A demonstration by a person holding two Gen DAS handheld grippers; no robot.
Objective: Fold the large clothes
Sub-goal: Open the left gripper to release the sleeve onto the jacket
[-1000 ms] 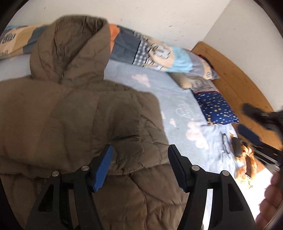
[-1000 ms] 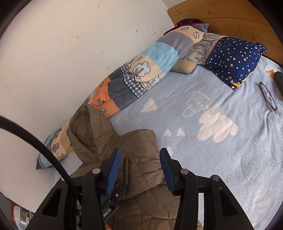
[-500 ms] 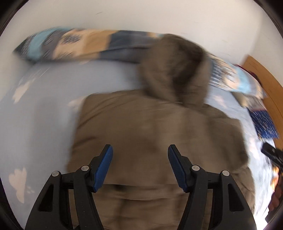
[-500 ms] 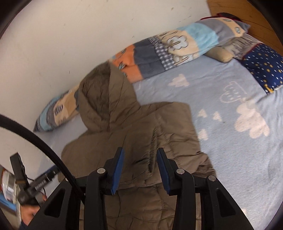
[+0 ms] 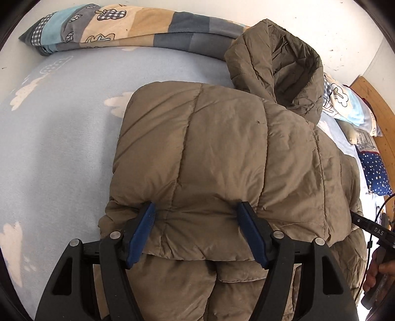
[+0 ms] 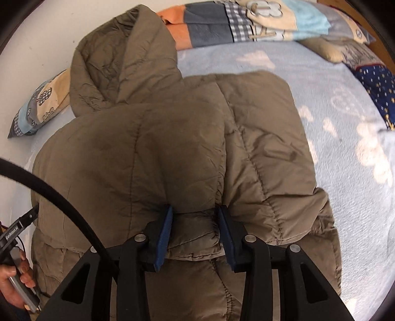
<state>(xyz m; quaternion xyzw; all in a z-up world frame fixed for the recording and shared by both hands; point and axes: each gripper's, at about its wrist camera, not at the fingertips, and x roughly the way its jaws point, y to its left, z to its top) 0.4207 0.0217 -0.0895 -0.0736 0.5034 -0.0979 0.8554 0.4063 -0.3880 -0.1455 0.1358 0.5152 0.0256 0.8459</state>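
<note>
Puffer jacket (image 5: 222, 158), olive and hooded, lay on the bed (image 5: 61, 148), sleeves folded over its back. The left gripper (image 5: 196, 230) was opening, its pads astride the cuff edge; the right gripper (image 6: 195, 226) apparently pinched the other cuff. Taking both layers evenly would have suited; bare blanket flanked both sides.

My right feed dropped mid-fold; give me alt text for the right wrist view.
Right tongs straddle a folded edge of the brown jacket, which lies hood up on a blue bed. A striped pillow lines the wall.
</note>
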